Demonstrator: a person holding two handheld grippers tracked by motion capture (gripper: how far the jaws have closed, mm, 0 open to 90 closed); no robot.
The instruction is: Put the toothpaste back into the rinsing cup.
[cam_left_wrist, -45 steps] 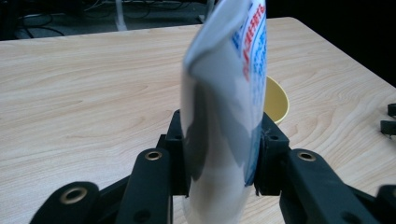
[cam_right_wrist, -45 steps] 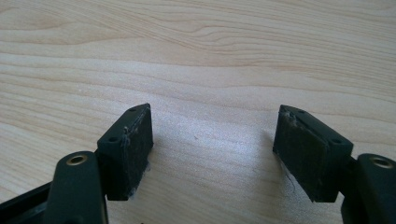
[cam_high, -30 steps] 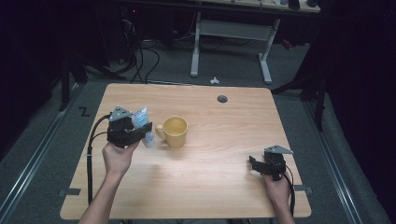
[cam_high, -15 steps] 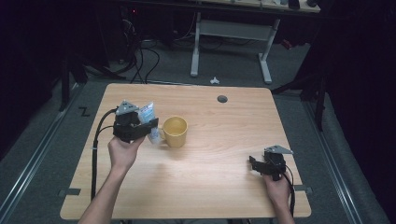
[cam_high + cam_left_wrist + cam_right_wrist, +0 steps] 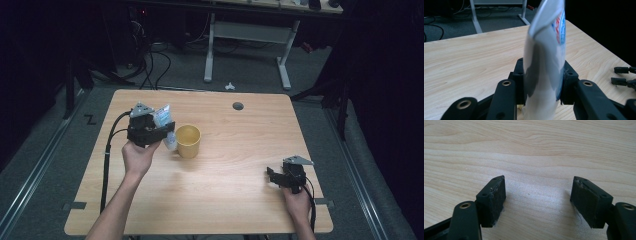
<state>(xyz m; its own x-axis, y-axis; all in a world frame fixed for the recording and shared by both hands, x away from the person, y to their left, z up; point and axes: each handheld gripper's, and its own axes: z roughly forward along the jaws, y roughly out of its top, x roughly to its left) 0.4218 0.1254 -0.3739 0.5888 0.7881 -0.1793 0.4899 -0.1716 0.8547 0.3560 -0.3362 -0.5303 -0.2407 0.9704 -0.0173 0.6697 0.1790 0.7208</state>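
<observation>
From the high view I see my left gripper point(image 5: 169, 135) raised just left of the yellow mug point(image 5: 188, 140), which stands left of centre on the wooden table point(image 5: 235, 200); its jaws are clamped on a white tube point(image 5: 163, 120) with blue and red print, the tube's flat crimped end sticking up toward the far side and its lower end hanging just beside the mug's handle side, though I cannot tell whether tube and mug touch. My right gripper point(image 5: 272, 176) sits low at the near right of the table, well apart from the mug, pointing left. In the left gripper view the two black jaws press on either side of the tube point(image 5: 546, 62), which stands upright between them and rises past the top edge, its blue and red lettering on the right face; the bare table point(image 5: 474, 62) stretches beyond, and at the far right edge I make out the tips of the other gripper point(image 5: 624, 76). In the right gripper view my jaws stand wide apart over plain wood grain point(image 5: 536, 152), with nothing between the pads point(image 5: 496, 197)
</observation>
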